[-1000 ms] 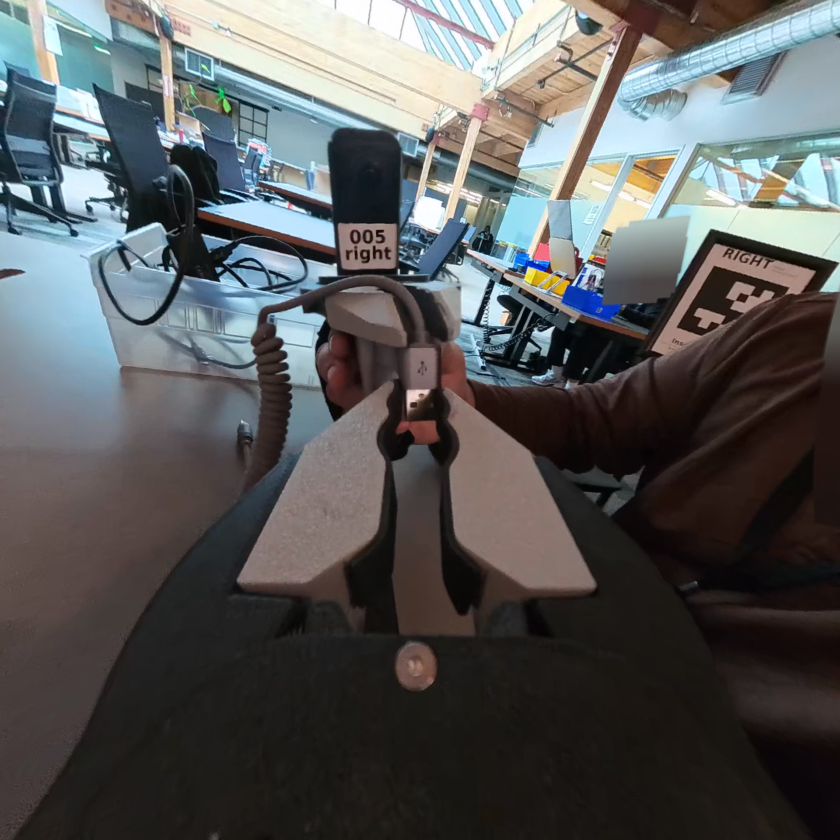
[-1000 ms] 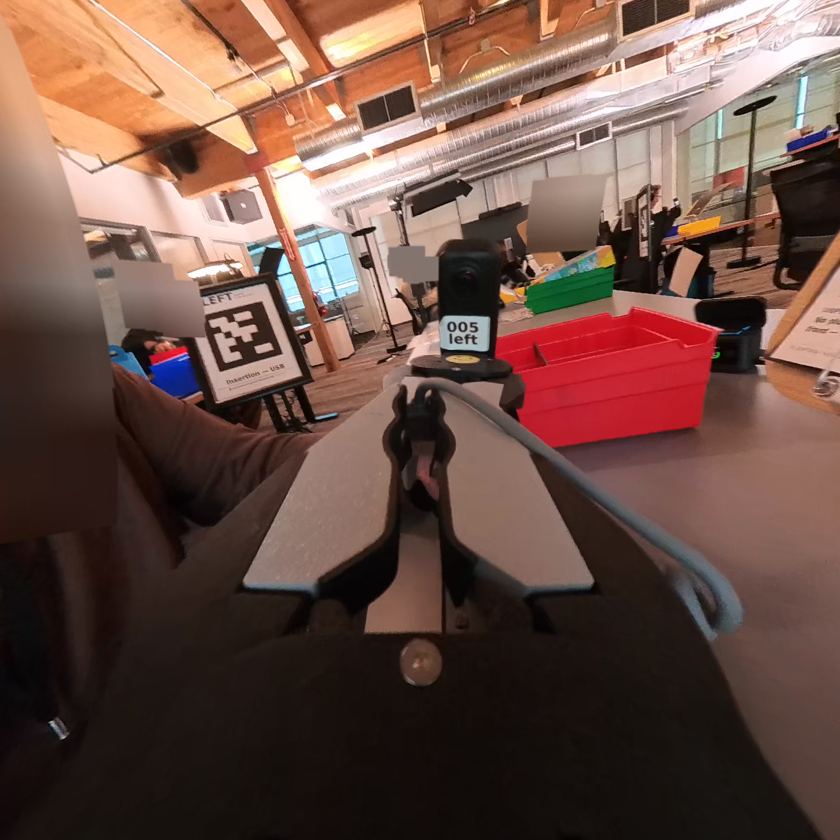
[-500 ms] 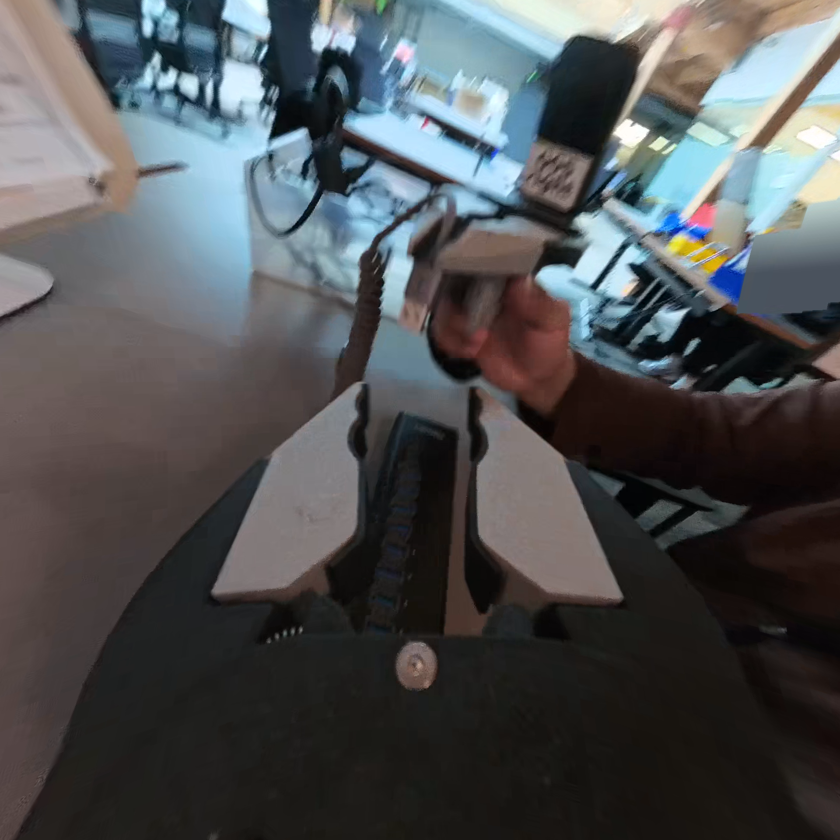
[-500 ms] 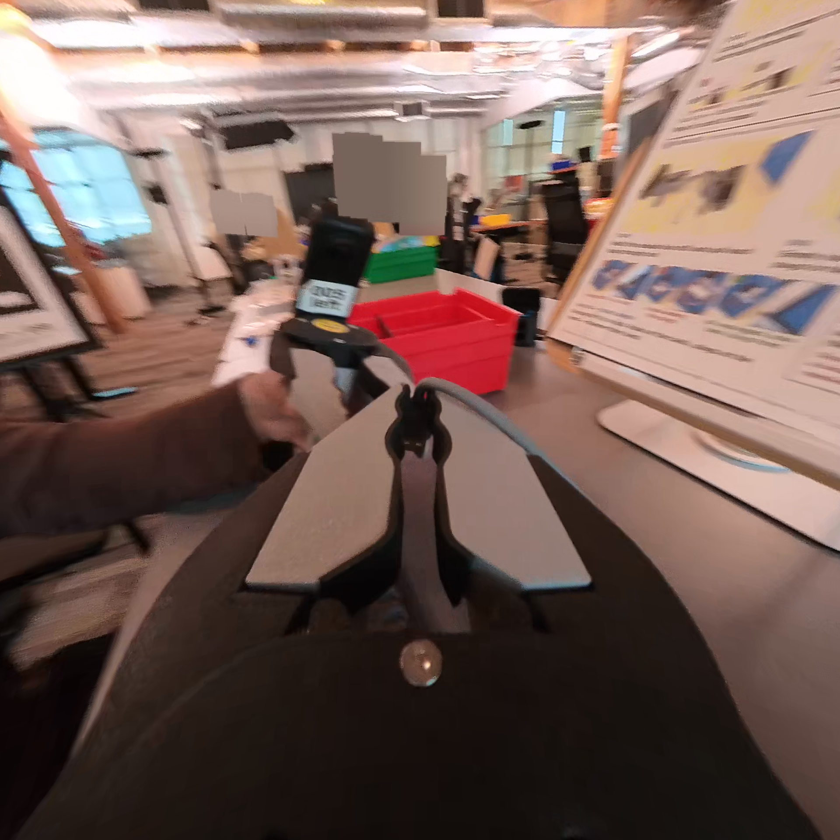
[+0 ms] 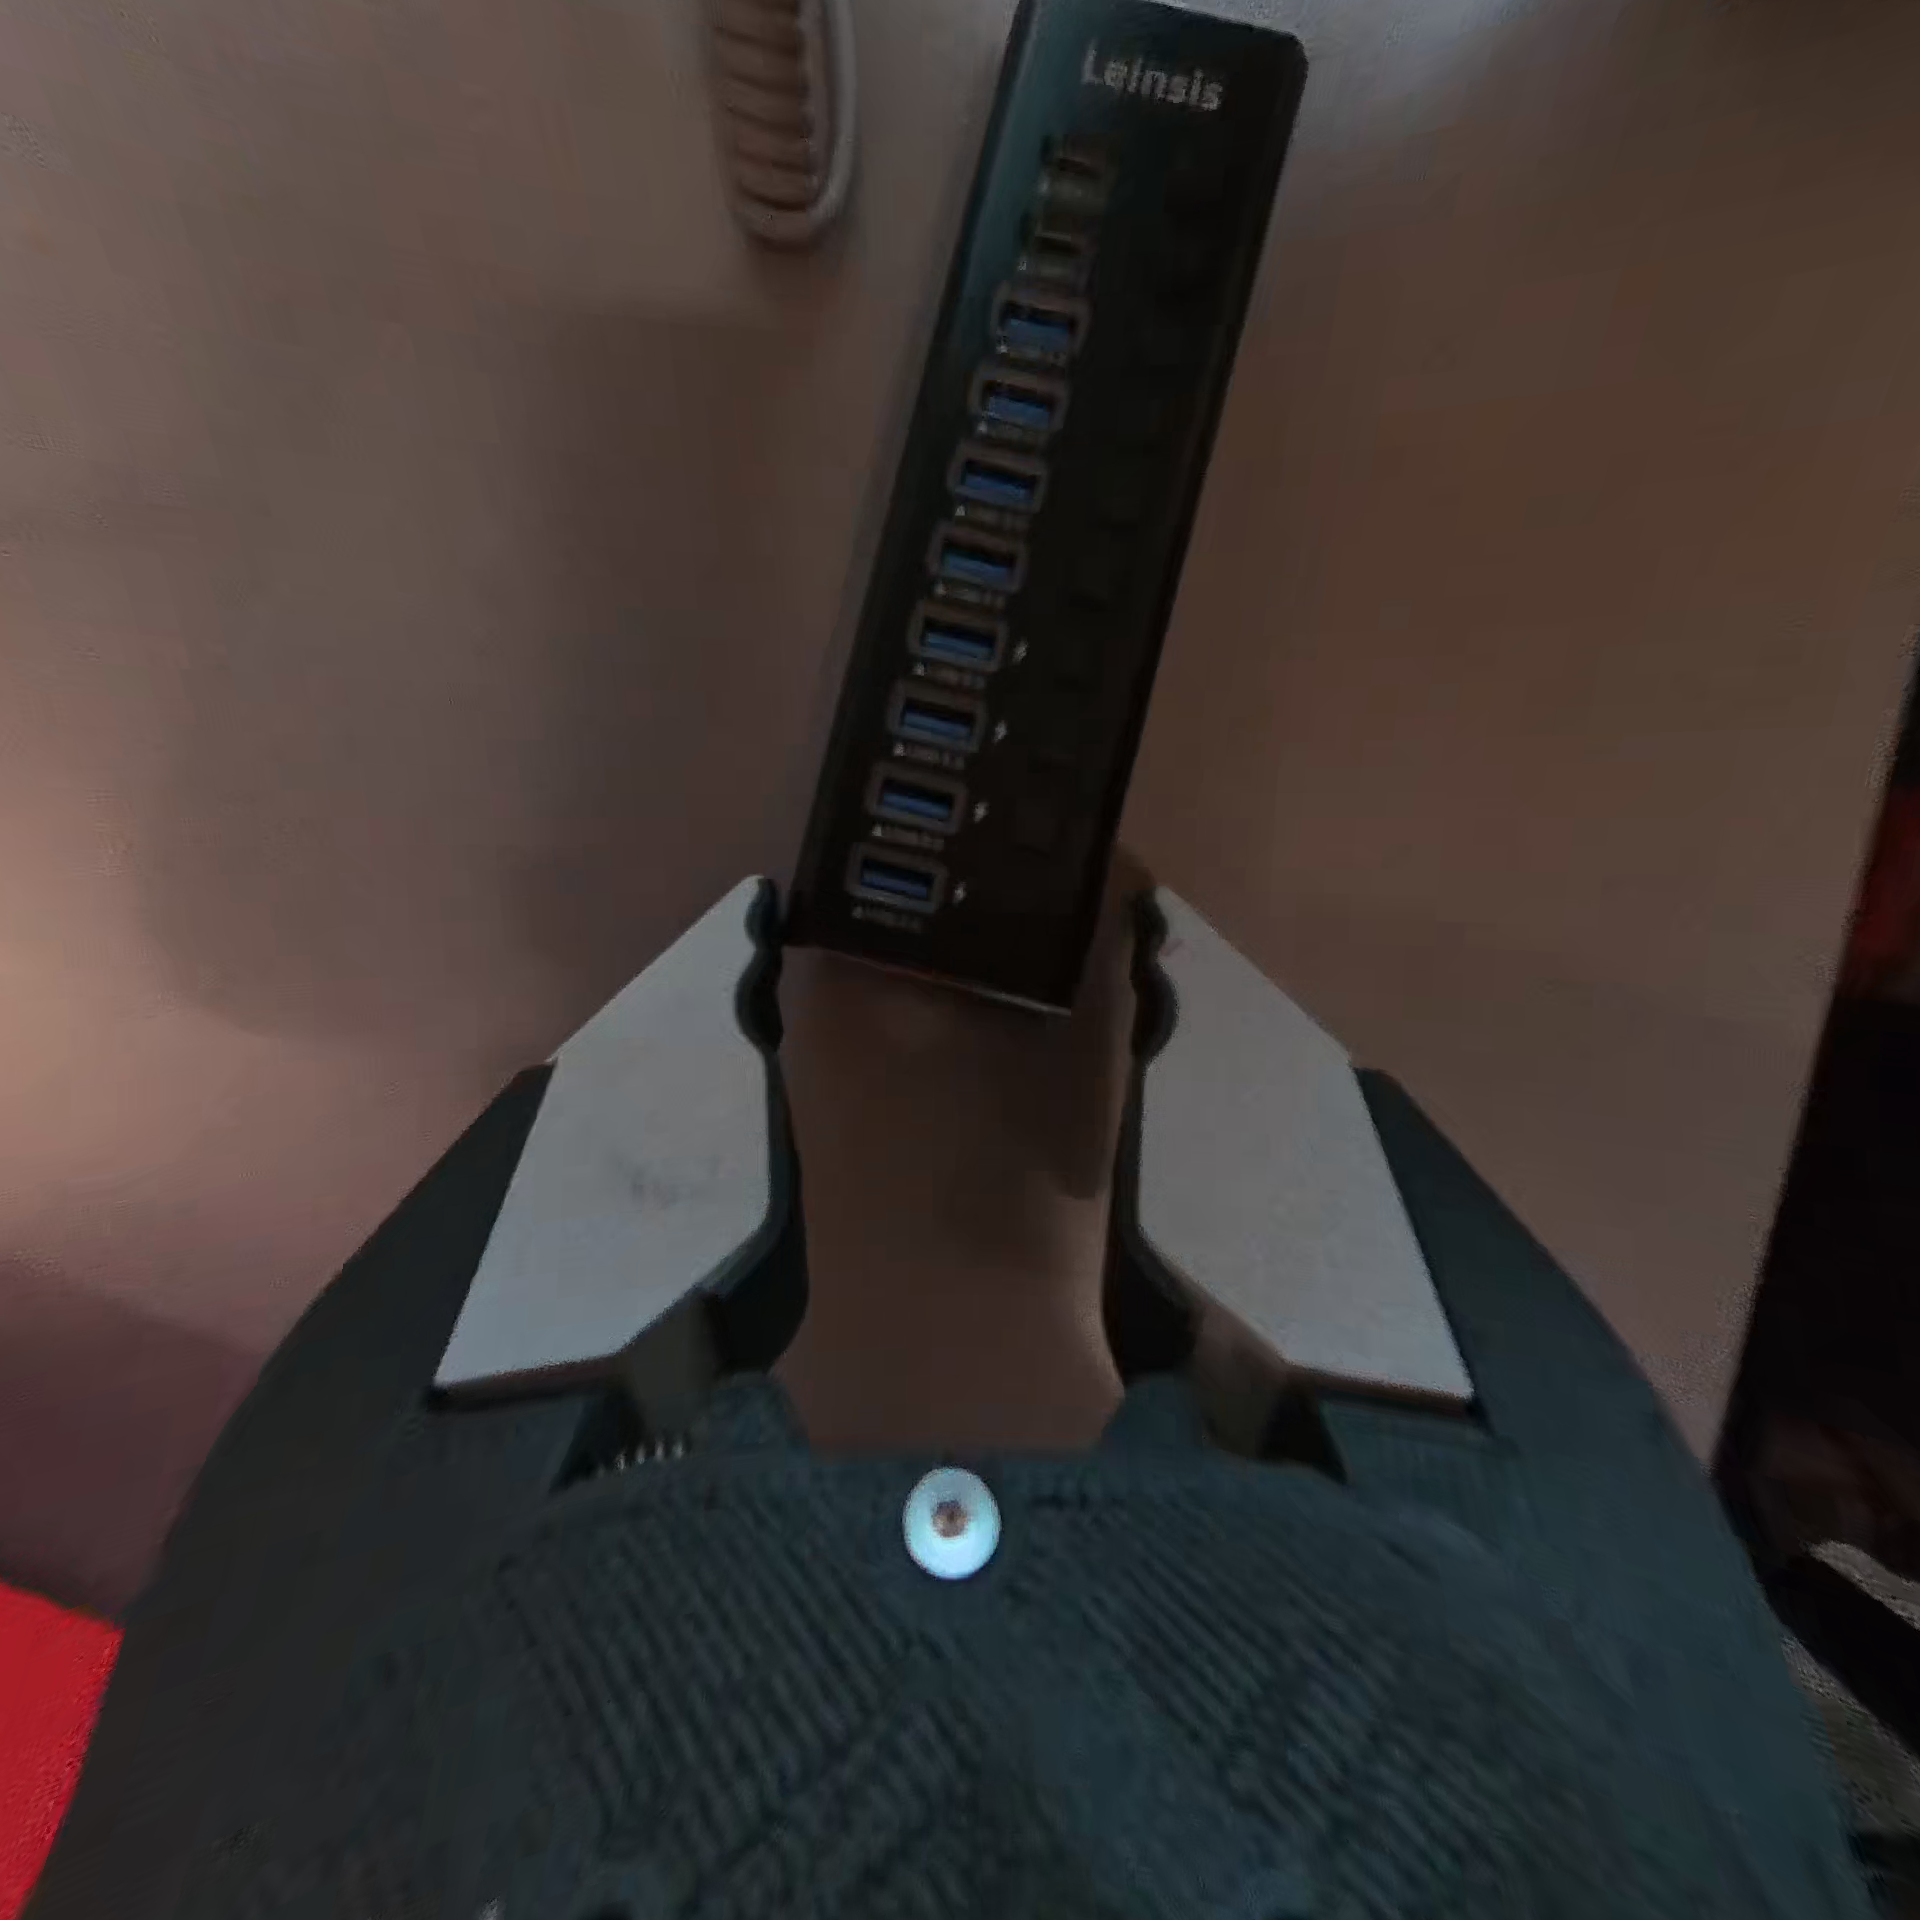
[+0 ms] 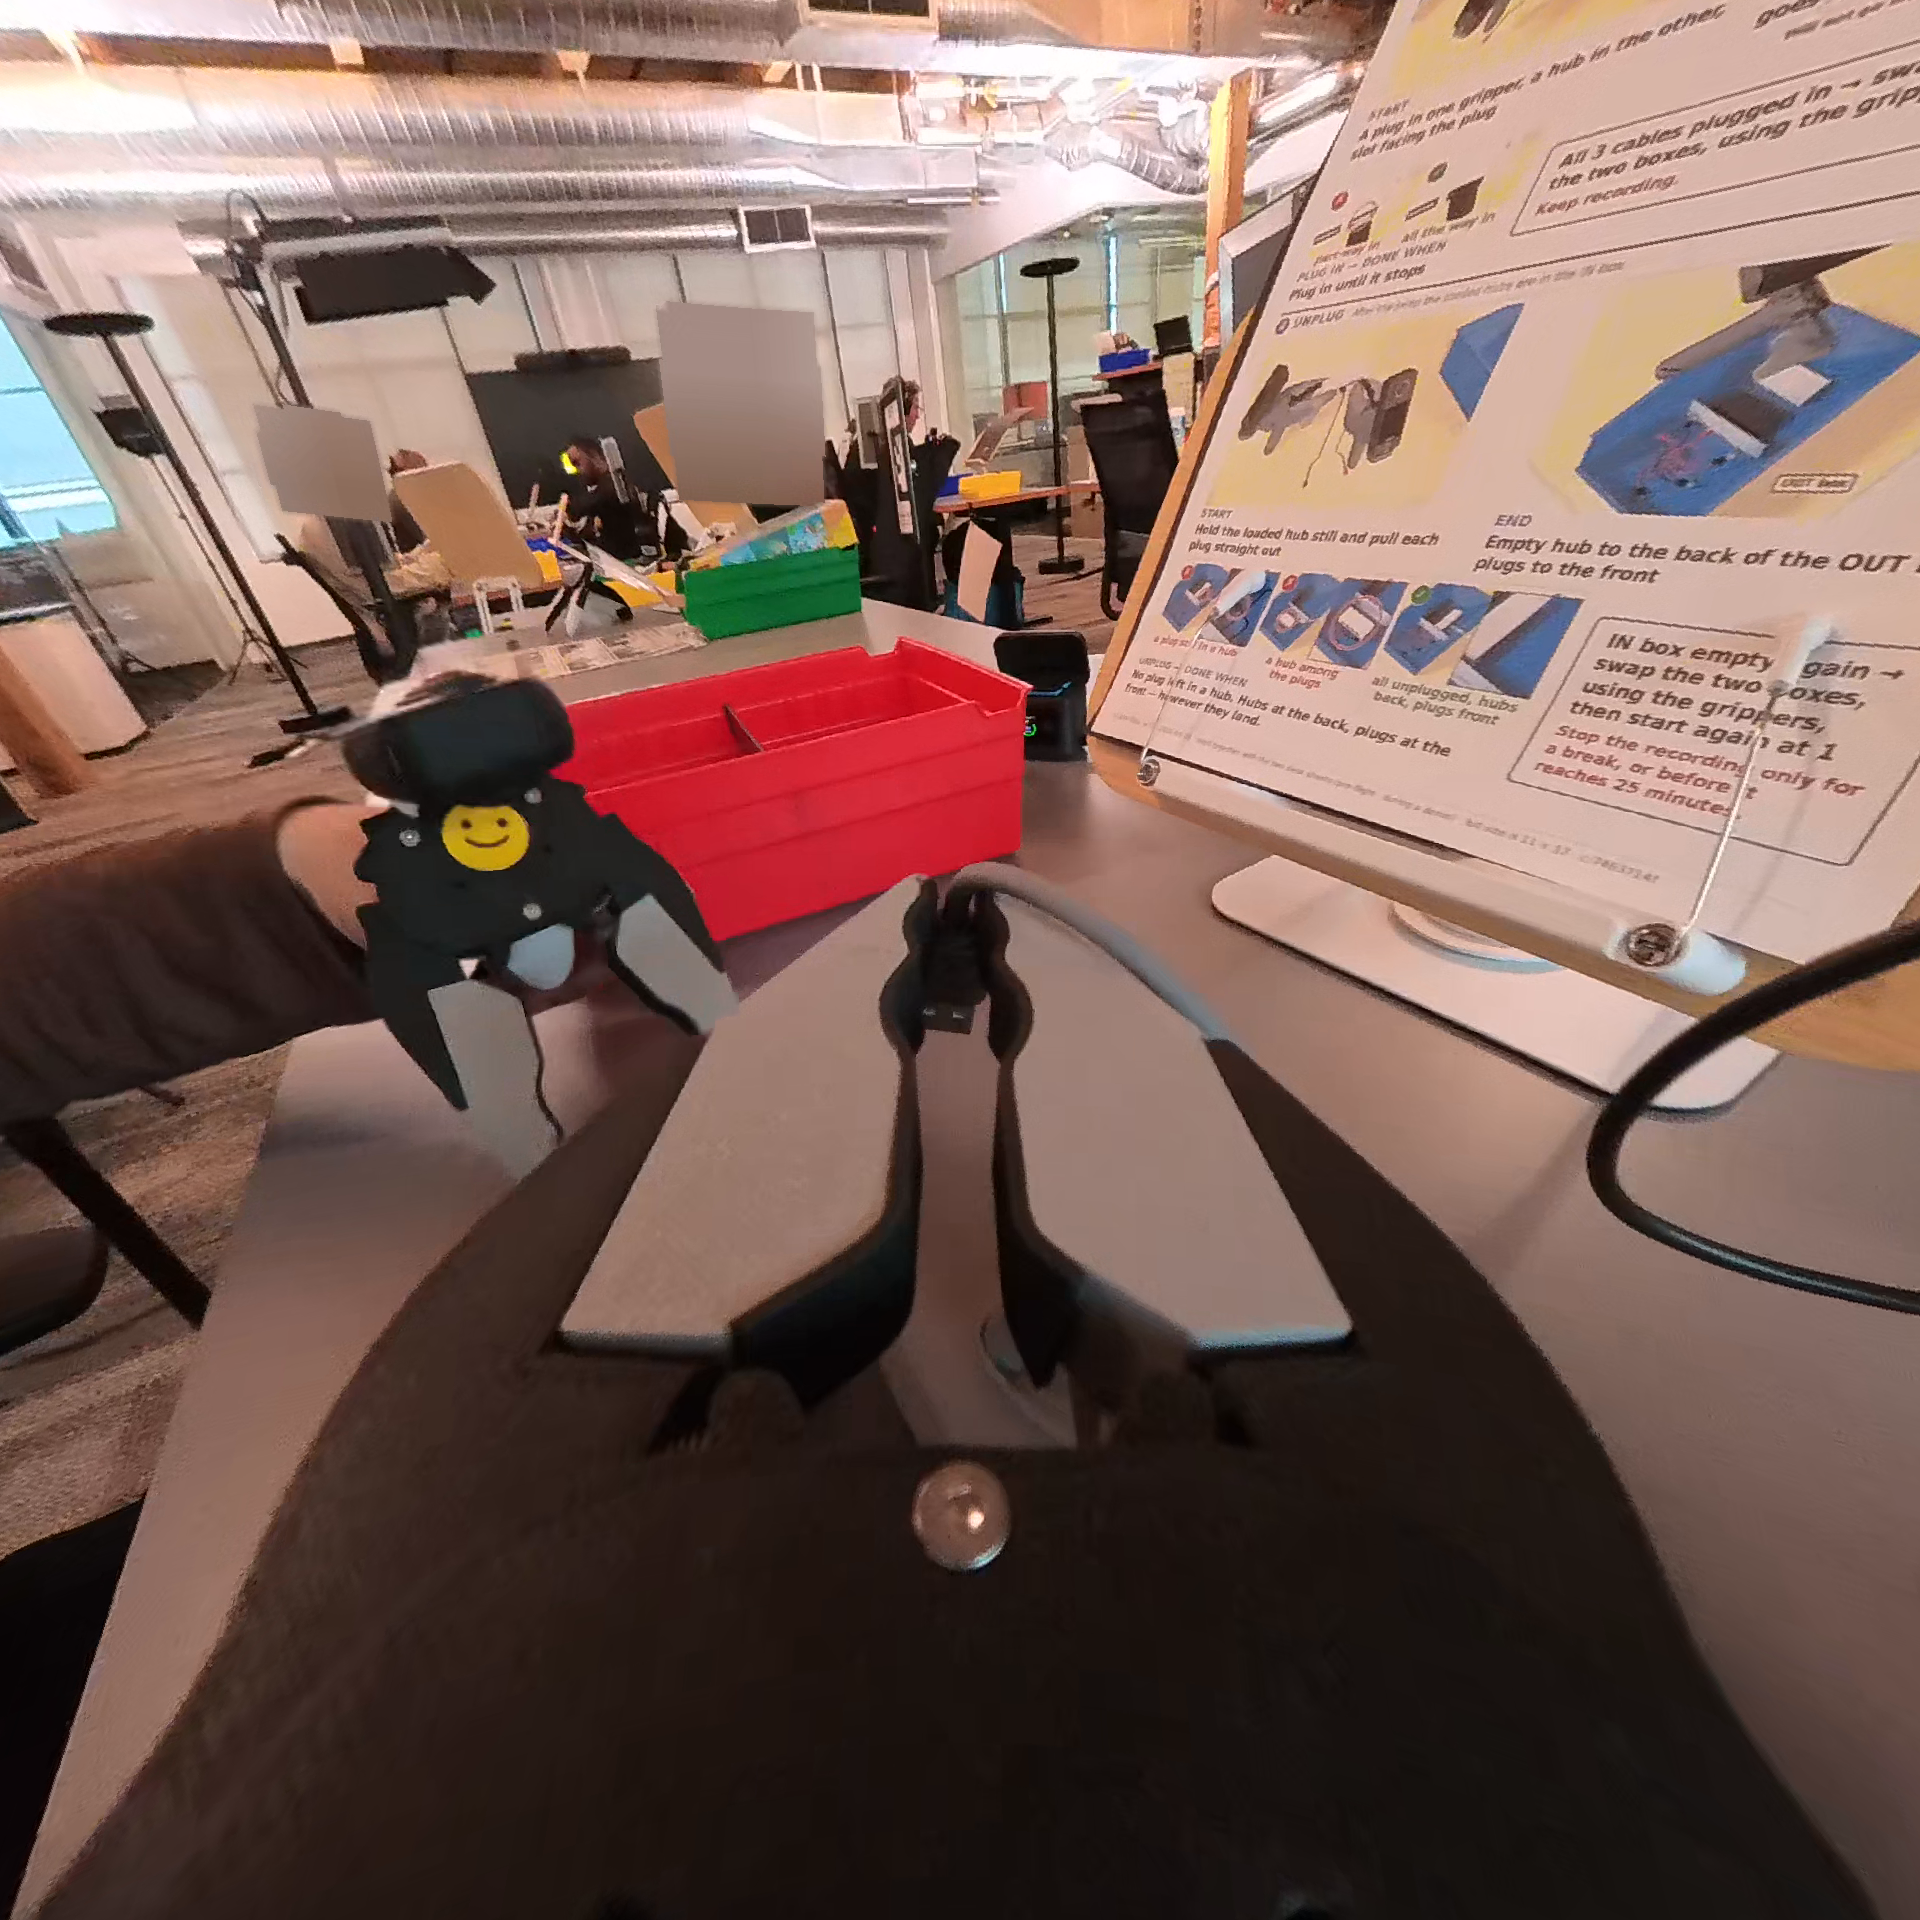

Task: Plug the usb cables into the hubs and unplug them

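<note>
In the left wrist view a long black USB hub with a row of blue ports lies on the brown table, pointing away from me. My left gripper points down at it. Its jaws are open and stand on either side of the hub's near end. A coiled grey cable lies just beyond. My right gripper is shut on a black USB plug, and its grey cable curves off to the right. The left gripper shows open at the left of that view.
A red divided bin stands on the table behind the grippers. An instruction board on a white stand is at the right, with a loose black cable below it. A small black device sits beside the bin. A red corner shows at lower left. There is about 20 cm between the tips of the two grippers. The left tips stand about 6 cm off the long black USB hub.
The left gripper tipped down to the table and opened. The hub it gripped now lies ahead of its tips. The right gripper drew away, still holding the plug.
</note>
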The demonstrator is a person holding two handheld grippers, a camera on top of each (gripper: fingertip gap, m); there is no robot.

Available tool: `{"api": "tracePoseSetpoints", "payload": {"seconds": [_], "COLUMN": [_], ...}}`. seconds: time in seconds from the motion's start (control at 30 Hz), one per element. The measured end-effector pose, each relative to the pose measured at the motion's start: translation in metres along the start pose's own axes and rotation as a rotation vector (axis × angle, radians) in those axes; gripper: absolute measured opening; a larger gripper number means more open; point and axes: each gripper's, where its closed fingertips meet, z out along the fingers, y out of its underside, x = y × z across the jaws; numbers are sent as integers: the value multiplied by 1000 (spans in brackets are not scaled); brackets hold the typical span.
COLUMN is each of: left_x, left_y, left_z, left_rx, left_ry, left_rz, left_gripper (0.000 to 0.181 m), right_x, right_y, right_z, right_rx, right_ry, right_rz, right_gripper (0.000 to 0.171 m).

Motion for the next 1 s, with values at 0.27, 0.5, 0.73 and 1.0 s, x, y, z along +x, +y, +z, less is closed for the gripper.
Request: {"api": "tracePoseSetpoints", "payload": {"seconds": [0.27, 0.5, 0.73, 1.0], "left_x": [-8, -16, -7, -21], "left_y": [-3, -26, -71, -92], "left_z": [-27, -93, -111, -92], "left_rx": [-120, -320, -433, -374], "left_ry": [82, -22, -51, -121], "left_rz": [-55, 67, 175, 162], "left_gripper": [59, 58, 56, 4], "right_x": [-25, -61, -78, -76], "right_y": [38, 82, 89, 86], "right_z": [19, 39, 42, 42], "right_rx": [-167, -354, -361, -340], "right_ry": [-168, -274, -350, -367], "right_rz": [15, -95, -68, 4], "right_gripper": [4, 4, 4, 4]}}
